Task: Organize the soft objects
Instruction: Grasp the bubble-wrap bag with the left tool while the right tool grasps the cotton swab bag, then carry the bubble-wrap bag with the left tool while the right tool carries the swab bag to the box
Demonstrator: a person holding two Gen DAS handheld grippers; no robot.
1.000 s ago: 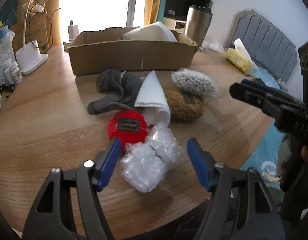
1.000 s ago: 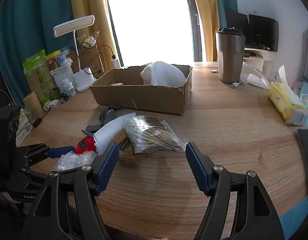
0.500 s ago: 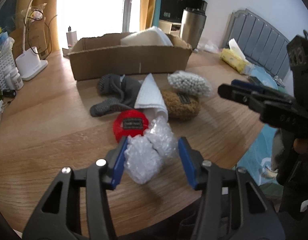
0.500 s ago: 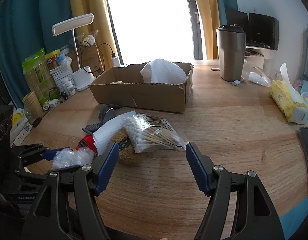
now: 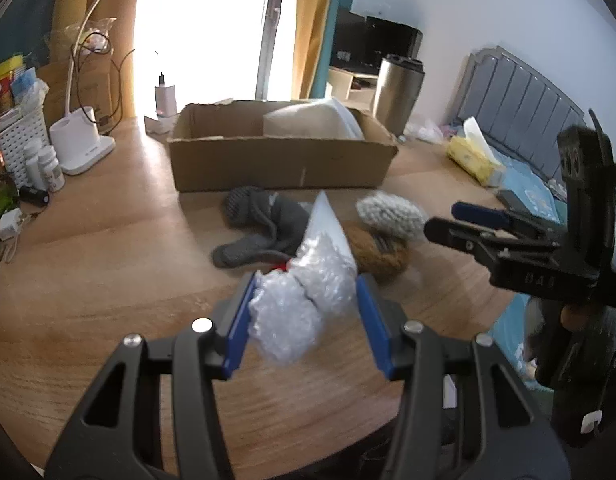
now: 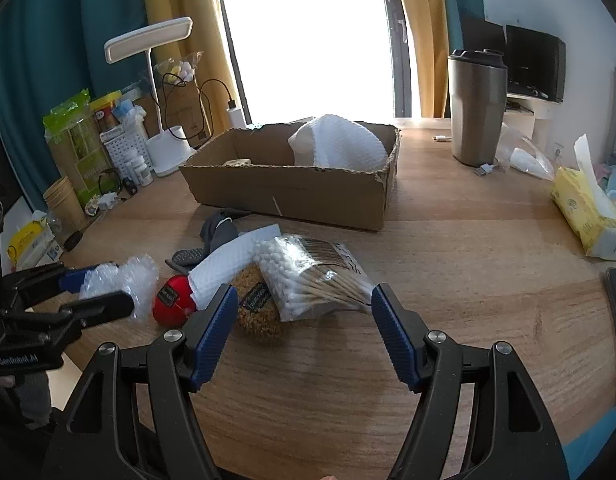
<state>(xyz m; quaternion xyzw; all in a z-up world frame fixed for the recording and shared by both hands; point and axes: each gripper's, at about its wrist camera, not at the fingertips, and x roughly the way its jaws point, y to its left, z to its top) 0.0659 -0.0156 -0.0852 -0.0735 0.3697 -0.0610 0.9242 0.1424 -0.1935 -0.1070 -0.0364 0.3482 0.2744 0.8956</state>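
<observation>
My left gripper (image 5: 304,282) is shut on a crumpled wad of clear bubble wrap (image 5: 299,308), held a little above the wooden table; the right wrist view shows it at the left (image 6: 119,280). Behind it lie grey knit gloves (image 5: 259,220), a white foam sheet (image 5: 328,220), a red round pad (image 6: 173,300), a brown scrubber (image 6: 255,312) and a bag of cotton swabs (image 6: 312,276). My right gripper (image 6: 304,294) stands open just in front of the swab bag, with nothing between its fingers. An open cardboard box (image 6: 291,196) behind the pile holds a white padded roll (image 6: 340,144).
A steel tumbler (image 6: 476,108) and a yellow tissue pack (image 6: 588,216) stand at the right. A white desk lamp (image 6: 167,148), a white basket (image 6: 127,148) with small bottles beside it, and paper cups (image 6: 63,200) crowd the left edge. The table's front edge runs close below both grippers.
My left gripper closed on the bubble wrap and lifted it off the table, uncovering the red pad's side. The right gripper stayed where it was, open.
</observation>
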